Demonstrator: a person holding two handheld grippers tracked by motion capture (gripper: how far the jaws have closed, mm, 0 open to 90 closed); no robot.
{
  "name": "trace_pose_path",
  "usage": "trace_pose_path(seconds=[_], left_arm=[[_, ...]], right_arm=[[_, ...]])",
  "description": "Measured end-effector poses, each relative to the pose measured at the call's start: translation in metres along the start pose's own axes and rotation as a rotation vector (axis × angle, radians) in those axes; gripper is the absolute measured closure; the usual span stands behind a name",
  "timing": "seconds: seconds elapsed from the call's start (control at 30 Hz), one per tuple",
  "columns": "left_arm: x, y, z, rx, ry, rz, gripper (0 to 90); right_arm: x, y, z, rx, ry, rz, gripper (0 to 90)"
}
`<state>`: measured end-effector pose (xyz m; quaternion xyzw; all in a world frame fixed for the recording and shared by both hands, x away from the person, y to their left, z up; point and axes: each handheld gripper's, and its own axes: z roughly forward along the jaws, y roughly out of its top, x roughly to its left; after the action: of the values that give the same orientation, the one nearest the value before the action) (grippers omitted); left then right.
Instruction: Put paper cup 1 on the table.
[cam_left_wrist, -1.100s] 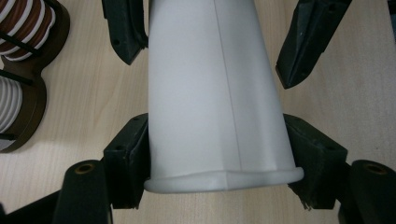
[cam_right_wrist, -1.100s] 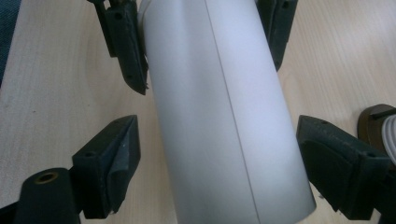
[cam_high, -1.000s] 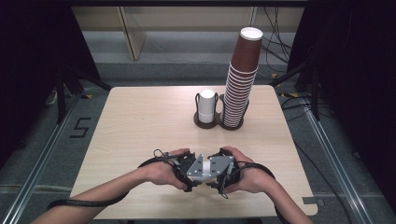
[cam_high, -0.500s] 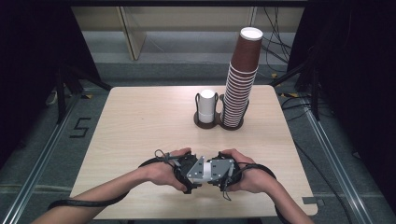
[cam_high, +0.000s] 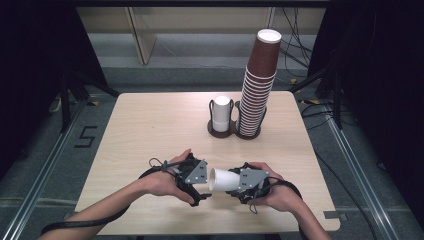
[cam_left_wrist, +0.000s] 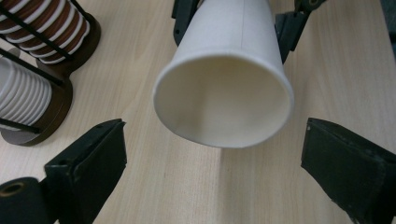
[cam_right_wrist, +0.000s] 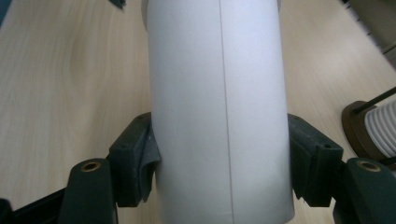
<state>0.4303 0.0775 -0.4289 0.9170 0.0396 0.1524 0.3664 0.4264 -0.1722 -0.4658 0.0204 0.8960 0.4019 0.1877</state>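
Observation:
A white paper cup (cam_high: 223, 180) lies on its side just above the front of the table, its mouth towards my left gripper. My right gripper (cam_high: 235, 184) is shut on the cup's body near its base; in the right gripper view both pads (cam_right_wrist: 140, 154) press the cup (cam_right_wrist: 219, 116). My left gripper (cam_high: 204, 187) stands open in front of the cup's mouth. Its jaws have just been opening, and in the left gripper view the cup's rim (cam_left_wrist: 224, 93) hangs free between and beyond them without touching. The right gripper (cam_left_wrist: 233, 18) grips the cup farther back.
At the back of the table (cam_high: 150, 125) a dark two-post rack holds a tall stack of brown cups (cam_high: 257, 85) and a short stack of white cups (cam_high: 221, 114). Both stacks also appear in the left gripper view, brown (cam_left_wrist: 46, 28) and white (cam_left_wrist: 23, 98).
The two grippers were pressed close together; now they have drawn apart and the white cup shows between them. The right hand moved right with the cup, and the left jaws opened.

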Motion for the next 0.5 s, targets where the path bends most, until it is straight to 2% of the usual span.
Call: trace_pose_path(seconds=[0.03, 0.07, 0.1, 0.17, 0.2, 0.23, 0.27, 0.3, 0.33, 0.37, 0.4, 0.5], left_arm=[[0.001, -0.001, -0.001, -0.024, 0.000, -0.024, 6.7], [0.003, -0.002, -0.002, -0.048, 0.002, -0.044, 6.7], [0.005, -0.004, -0.004, -0.087, 0.000, -0.089, 6.8], [0.007, -0.003, -0.004, -0.125, 0.001, -0.138, 7.0], [0.009, -0.003, -0.004, -0.139, 0.002, -0.155, 7.2], [0.009, -0.003, -0.004, -0.139, 0.002, -0.155, 7.5], [0.012, -0.002, -0.005, -0.183, -0.015, -0.218, 7.8], [0.014, -0.002, -0.004, -0.202, -0.021, -0.246, 7.9], [0.014, -0.002, -0.004, -0.202, -0.021, -0.246, 8.0], [0.016, -0.002, -0.005, -0.213, -0.033, -0.271, 8.0], [0.018, -0.002, -0.003, -0.239, -0.040, -0.312, 8.4], [0.020, -0.002, -0.001, -0.257, -0.051, -0.329, 8.7]], right_arm=[[0.000, -0.003, 0.000, -0.042, -0.014, 0.026, 34.0], [0.001, -0.008, -0.001, -0.114, -0.049, 0.082, 33.9], [0.001, -0.011, -0.001, -0.140, -0.066, 0.094, 33.8], [0.003, -0.014, -0.002, -0.182, -0.093, 0.149, 33.8], [0.002, -0.015, -0.003, -0.204, -0.109, 0.151, 33.7], [0.002, -0.015, -0.003, -0.204, -0.109, 0.151, 33.7], [0.002, -0.017, -0.004, -0.249, -0.133, 0.169, 33.5], [0.004, -0.018, -0.004, -0.264, -0.139, 0.193, 33.5], [0.004, -0.018, -0.004, -0.264, -0.139, 0.193, 33.5], [0.004, -0.019, -0.004, -0.275, -0.148, 0.196, 33.4], [0.005, -0.019, -0.005, -0.291, -0.159, 0.201, 33.4], [0.006, -0.019, -0.005, -0.298, -0.167, 0.202, 33.4]])
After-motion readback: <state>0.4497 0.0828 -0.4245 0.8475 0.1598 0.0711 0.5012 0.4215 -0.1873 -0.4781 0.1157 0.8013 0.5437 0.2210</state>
